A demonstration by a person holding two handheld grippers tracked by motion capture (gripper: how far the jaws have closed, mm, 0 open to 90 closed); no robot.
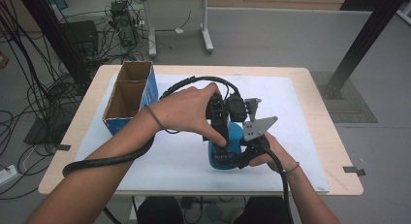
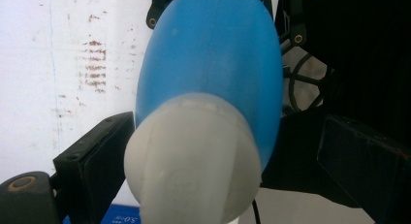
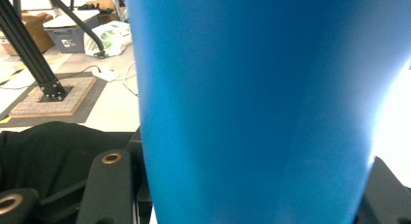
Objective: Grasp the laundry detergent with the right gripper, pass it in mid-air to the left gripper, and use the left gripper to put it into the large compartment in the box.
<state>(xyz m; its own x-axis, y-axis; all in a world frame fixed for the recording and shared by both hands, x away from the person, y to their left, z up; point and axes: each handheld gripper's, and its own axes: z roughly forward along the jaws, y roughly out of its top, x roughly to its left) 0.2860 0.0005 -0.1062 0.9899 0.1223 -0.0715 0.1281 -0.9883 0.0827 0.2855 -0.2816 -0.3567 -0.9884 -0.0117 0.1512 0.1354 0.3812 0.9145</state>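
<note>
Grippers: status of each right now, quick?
Left gripper: jaws stand either side of the blue bottle's white cap; contact cannot be told.
Right gripper: shut on the blue bottle's body.

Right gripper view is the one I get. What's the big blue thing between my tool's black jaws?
Observer: A blue bottle, held upright over a white mat.
Operator: Does it have a lid?
Observer: Yes, a whitish cap on top; the left gripper view looks right at it.
Operator: Where's the other tool?
Observer: The left tool comes down over that cap, with a jaw on either side of it.
</note>
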